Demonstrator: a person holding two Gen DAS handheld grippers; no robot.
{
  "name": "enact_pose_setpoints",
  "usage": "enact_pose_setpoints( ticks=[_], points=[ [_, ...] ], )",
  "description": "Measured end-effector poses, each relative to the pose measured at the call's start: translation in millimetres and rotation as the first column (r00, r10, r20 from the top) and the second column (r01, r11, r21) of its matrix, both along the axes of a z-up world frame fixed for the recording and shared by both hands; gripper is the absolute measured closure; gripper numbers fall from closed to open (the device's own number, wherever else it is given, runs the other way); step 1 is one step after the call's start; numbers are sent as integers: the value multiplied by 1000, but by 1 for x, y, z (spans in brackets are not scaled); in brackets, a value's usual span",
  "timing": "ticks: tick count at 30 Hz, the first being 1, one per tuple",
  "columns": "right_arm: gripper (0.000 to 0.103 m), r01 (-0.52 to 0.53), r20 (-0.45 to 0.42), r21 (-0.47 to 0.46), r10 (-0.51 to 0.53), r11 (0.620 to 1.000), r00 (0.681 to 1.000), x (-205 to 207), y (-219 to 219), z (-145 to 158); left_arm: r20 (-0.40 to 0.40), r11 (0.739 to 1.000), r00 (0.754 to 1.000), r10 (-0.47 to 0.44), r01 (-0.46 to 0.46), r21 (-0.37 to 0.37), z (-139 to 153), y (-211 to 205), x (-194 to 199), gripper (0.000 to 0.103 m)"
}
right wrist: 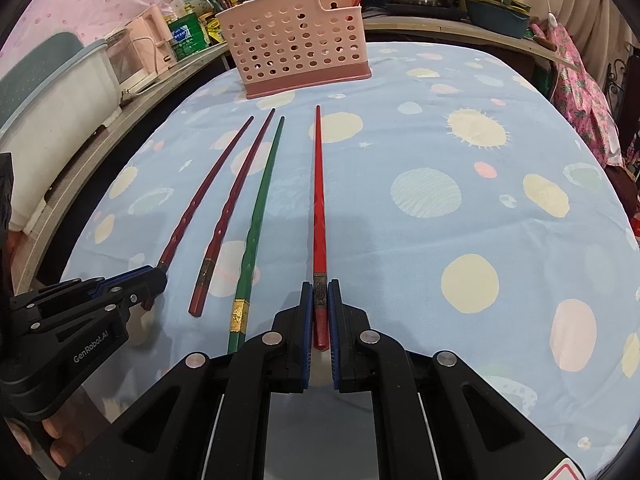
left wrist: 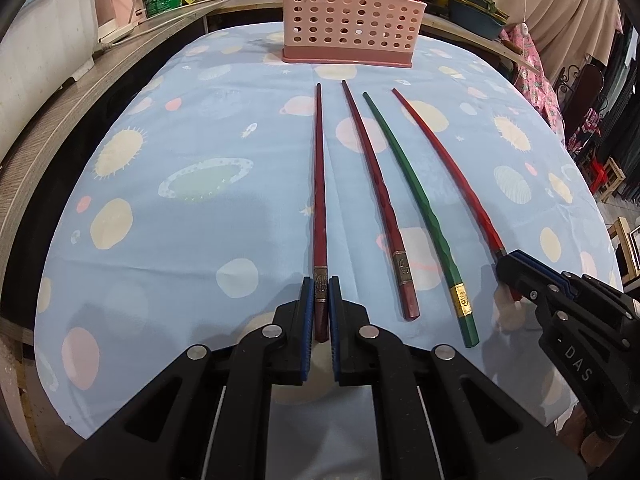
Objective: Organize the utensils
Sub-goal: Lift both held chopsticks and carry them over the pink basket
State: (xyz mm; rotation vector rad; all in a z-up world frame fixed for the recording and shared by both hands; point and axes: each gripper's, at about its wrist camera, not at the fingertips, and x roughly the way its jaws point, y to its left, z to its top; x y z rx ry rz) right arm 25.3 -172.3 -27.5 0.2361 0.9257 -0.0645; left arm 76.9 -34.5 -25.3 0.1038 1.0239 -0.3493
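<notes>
Several chopsticks lie side by side on the blue patterned tablecloth (left wrist: 180, 208), tips toward a pink perforated utensil basket (left wrist: 348, 16) at the far edge. My left gripper (left wrist: 320, 292) is shut on the thick end of the leftmost dark red chopstick (left wrist: 319, 184). My right gripper (right wrist: 320, 294) is shut on the thick end of the rightmost bright red chopstick (right wrist: 318, 184). Between them lie a second dark red chopstick (left wrist: 376, 184) and a green chopstick (left wrist: 416, 204) with a gold band. The right gripper (left wrist: 508, 268) shows in the left wrist view, the left gripper (right wrist: 156, 276) in the right wrist view.
A wooden ledge (left wrist: 60, 120) runs along the left with a white tub (left wrist: 36, 32), a pink appliance and bottles. Pots and a green bowl (right wrist: 496, 12) stand behind the basket (right wrist: 296, 40). The cloth (right wrist: 480, 200) spreads wide to the right of the chopsticks.
</notes>
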Motion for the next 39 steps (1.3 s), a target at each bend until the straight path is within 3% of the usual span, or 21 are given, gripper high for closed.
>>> enact_pose_setpoints(
  ticks=[13,39],
  points=[
    [96,46,73,47,-49,998,996,3,-26,33,45,998,999,29,-27,-48,34,5,16,96],
    [96,63,359,27,-69,998,931,50,-53,168,254,984,963,93,-50,-171,164,3,80,96]
  ],
)
